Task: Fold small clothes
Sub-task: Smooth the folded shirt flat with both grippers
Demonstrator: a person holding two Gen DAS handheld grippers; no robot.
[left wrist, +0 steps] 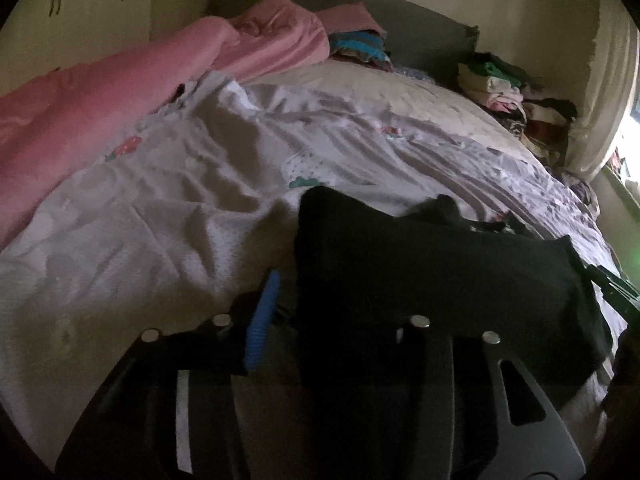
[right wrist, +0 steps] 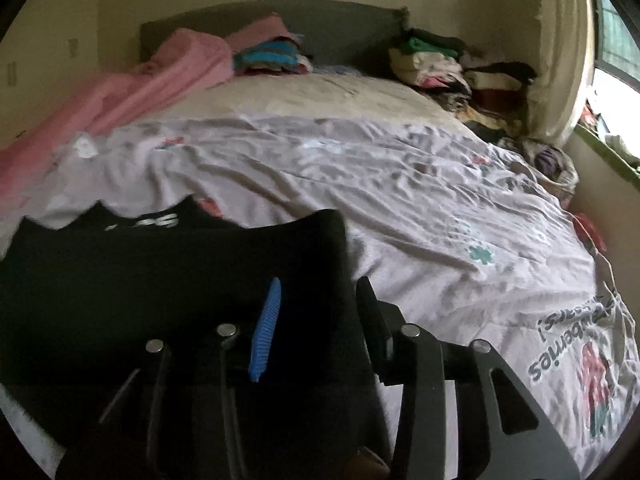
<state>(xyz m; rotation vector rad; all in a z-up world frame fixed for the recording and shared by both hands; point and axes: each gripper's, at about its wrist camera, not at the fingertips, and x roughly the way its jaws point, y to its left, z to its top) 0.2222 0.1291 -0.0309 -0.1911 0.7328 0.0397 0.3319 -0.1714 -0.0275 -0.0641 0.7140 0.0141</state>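
A small black garment [left wrist: 432, 264] lies on the bed's white printed sheet [left wrist: 160, 208]. In the left wrist view my left gripper [left wrist: 320, 300] is open; its blue-padded left finger [left wrist: 260, 320] is on the sheet and the cloth's left edge lies between the fingers, covering the right one. In the right wrist view the black garment [right wrist: 160, 280], with white lettering, fills the lower left. My right gripper [right wrist: 320, 308] is open over its right edge, with the blue pad [right wrist: 266, 328] above the cloth and the right finger [right wrist: 372, 320] at the edge.
A pink blanket [left wrist: 120, 92] lies along the bed's left side. Stacks of folded clothes sit by the grey headboard [right wrist: 272, 58] and at the far right corner [right wrist: 448, 68]. A curtain and bright window [right wrist: 616, 76] are at the right.
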